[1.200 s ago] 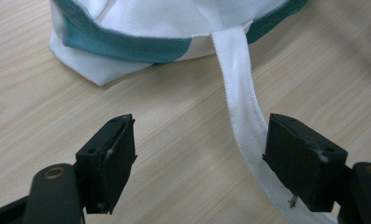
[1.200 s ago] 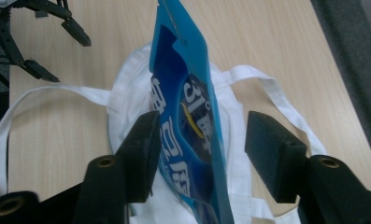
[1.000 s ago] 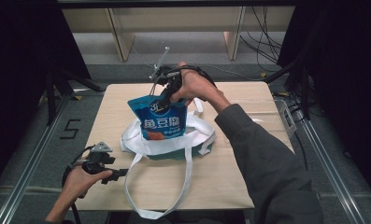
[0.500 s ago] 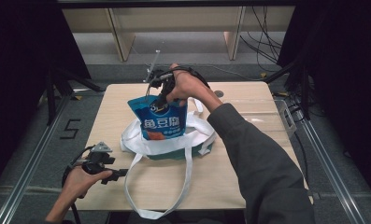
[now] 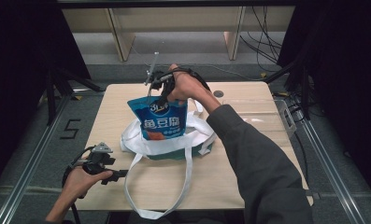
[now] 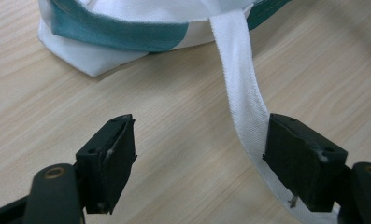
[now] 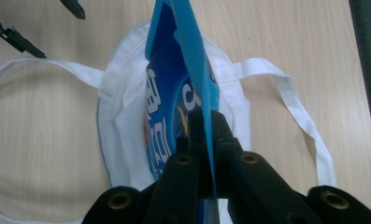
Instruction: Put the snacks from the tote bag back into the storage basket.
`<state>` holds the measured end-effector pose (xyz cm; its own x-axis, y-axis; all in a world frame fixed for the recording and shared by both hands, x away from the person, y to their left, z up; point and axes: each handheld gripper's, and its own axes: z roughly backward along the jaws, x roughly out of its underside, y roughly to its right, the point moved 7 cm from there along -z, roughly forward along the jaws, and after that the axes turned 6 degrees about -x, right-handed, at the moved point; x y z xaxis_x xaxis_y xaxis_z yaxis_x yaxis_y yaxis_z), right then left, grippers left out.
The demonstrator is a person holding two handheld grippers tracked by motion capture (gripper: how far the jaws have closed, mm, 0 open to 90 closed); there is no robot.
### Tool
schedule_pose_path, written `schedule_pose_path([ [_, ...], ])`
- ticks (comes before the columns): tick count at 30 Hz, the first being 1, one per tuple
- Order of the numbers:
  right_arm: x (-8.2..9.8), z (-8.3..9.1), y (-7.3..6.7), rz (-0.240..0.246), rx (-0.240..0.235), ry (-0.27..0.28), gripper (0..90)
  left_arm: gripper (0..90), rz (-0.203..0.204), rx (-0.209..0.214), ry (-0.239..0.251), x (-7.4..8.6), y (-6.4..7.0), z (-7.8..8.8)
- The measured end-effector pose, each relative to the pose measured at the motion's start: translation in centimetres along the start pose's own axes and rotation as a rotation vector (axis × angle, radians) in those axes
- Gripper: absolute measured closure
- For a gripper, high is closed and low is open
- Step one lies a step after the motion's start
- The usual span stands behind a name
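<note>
Over the last second our right gripper [image 5: 160, 91] has drifted a little toward ten o'clock and tilted, while the glossy blue snack pouch with white lettering [image 5: 160, 119] it carries sits at much the same height, its lower half inside the mouth of the white cloth tote bag with teal trim [image 5: 199, 135]. We judge the pouch is neither fully seated nor fully out, so whichever way the job runs, the bag step is unfinished. The right gripper's jaws are clamped flat on the pouch's top seal, edge-on between them in the right gripper view. At the light wooden table [image 5: 248, 100]'s seven o'clock corner our left gripper [image 6: 199, 161] has not moved; its jaws stand wide apart, holding nothing, the far one touching the bag's long white strap [image 6: 241, 98].
</note>
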<state>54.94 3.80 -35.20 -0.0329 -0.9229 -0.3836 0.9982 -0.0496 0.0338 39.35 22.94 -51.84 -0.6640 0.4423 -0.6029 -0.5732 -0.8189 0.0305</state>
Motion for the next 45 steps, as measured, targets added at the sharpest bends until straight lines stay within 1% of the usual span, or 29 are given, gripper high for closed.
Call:
schedule_pose_path([
  [2, -0.1, 0.0, 0.0, 0.022, -0.003, 0.0, 90.0, 24.2, -0.002, -0.005, 0.002, 0.0, 0.0, 0.0],
  [3, 0.0, 0.2, -0.3, -0.012, -0.005, -0.011, 90.0, 24.3, -0.006, -0.001, -0.001, 0.0, -0.1, 0.1],
  [4, 0.0, 0.4, -0.3, -0.003, -0.003, -0.011, 90.0, 24.3, -0.007, 0.0, 0.001, 0.0, -0.1, 0.1],
  [7, -0.3, 1.3, -0.3, -0.005, 0.007, 0.001, 90.0, 24.2, -0.007, -0.006, -0.001, 0.0, -0.1, 0.1],
  [8, -0.5, 1.7, -0.4, -0.003, 0.011, 0.005, 90.0, 24.3, -0.001, 0.0, -0.006, 0.0, 0.0, 0.1],
  [9, -0.6, 2.2, -0.5, -0.007, 0.006, 0.004, 90.0, 24.3, 0.004, -0.002, -0.007, 0.0, 0.0, 0.0],
  [12, -1.2, 3.9, -0.6, 0.021, 0.019, 0.015, 90.0, 24.3, 0.001, -0.003, -0.007, 0.0, 0.0, 0.1],
  [13, -1.5, 4.6, -0.8, 0.016, 0.035, 0.02, 90.0, 24.2, -0.001, 0.001, -0.016, 0.0, -0.1, 0.1],
  [14, -1.8, 5.4, -0.8, 0.026, 0.034, 0.023, 90.0, 24.2, 0.002, 0.004, -0.014, 0.0, 0.0, 0.1],
  [15, -2.0, 6.1, -1.0, 0.023, 0.043, 0.026, 90.0, 24.2, 0.002, 0.003, -0.015, 0.0, 0.0, 0.1],
  [17, -2.5, 7.6, -1.3, 0.022, 0.037, 0.04, 90.0, 24.2, -0.002, 0.01, -0.016, 0.1, 0.0, 0.1],
  [18, -2.7, 8.3, -1.4, 0.028, 0.045, 0.045, 90.0, 24.3, -0.002, 0.01, -0.005, 0.0, 0.0, 0.0],
  [19, -2.8, 9.0, -1.6, 0.024, 0.047, 0.045, 90.0, 24.3, 0.004, 0.004, 0.007, 0.0, -0.1, -0.1],
  [20, -2.9, 9.6, -1.6, 0.029, 0.051, 0.047, 90.0, 24.2, 0.004, 0.013, 0.009, 0.0, 0.0, -0.1],
  [22, -3.0, 10.6, -1.7, 0.044, 0.059, 0.061, 90.0, 24.2, 0.003, 0.004, 0.011, 0.0, -0.1, -0.1],
  [24, -2.8, 11.5, -1.8, 0.041, 0.065, 0.056, 90.0, 24.3, -0.008, -0.005, 0.005, 0.0, -0.2, 0.0],
  [25, -2.7, 11.9, -1.8, 0.056, 0.065, 0.058, 90.0, 24.3, -0.006, 0.0, -0.002, 0.0, -0.1, 0.1],
  [26, -2.5, 12.2, -1.9, 0.037, 0.069, 0.052, 90.0, 24.2, -0.005, -0.003, 0.006, 0.0, -0.1, 0.0],
  [27, -2.2, 12.5, -1.8, 0.04, 0.076, 0.047, 90.0, 24.2, -0.003, 0.001, 0.011, -0.1, -0.1, -0.1],
  [29, -1.6, 12.9, -1.8, 0.033, 0.079, 0.041, 90.0, 24.2, -0.006, -0.002, -0.007, 0.0, -0.1, 0.1],
  [31, -0.9, 13.2, -1.7, 0.028, 0.079, 0.037, 90.0, 24.2, -0.007, -0.002, -0.002, 0.0, -0.1, 0.0],
  [32, -0.4, 13.3, -1.6, 0.012, 0.082, 0.032, 90.0, 24.2, -0.006, -0.007, 0.003, 0.0, -0.1, 0.0],
  [34, 0.5, 13.7, -1.5, -0.004, 0.084, 0.025, 90.0, 24.2, -0.005, -0.002, -0.004, 0.0, -0.2, 0.0],
  [37, 1.8, 14.3, -1.3, -0.017, 0.085, 0.021, 90.0, 24.2, -0.003, 0.0, 0.004, 0.0, -0.2, 0.0],
  [38, 2.3, 14.5, -1.3, -0.033, 0.088, 0.019, 90.0, 24.2, -0.005, -0.004, 0.001, 0.0, -0.2, -0.1],
  [39, 2.7, 14.8, -1.2, -0.025, 0.087, 0.017, 90.0, 24.2, -0.003, -0.004, -0.005, 0.0, -0.2, 0.0],
  [42, 3.9, 15.4, -1.1, -0.048, 0.099, 0.012, 90.0, 24.2, 0.001, 0.005, -0.003, 0.0, -0.1, 0.0],
  [44, 4.7, 15.7, -1.0, -0.051, 0.099, 0.004, 90.0, 24.2, -0.029, 0.006, -0.02, 0.1, -0.3, 0.1],
  [45, 5.1, 15.8, -0.9, -0.054, 0.104, 0.006, 90.0, 24.2, -0.024, 0.006, -0.017, 0.1, -0.2, 0.1],
])
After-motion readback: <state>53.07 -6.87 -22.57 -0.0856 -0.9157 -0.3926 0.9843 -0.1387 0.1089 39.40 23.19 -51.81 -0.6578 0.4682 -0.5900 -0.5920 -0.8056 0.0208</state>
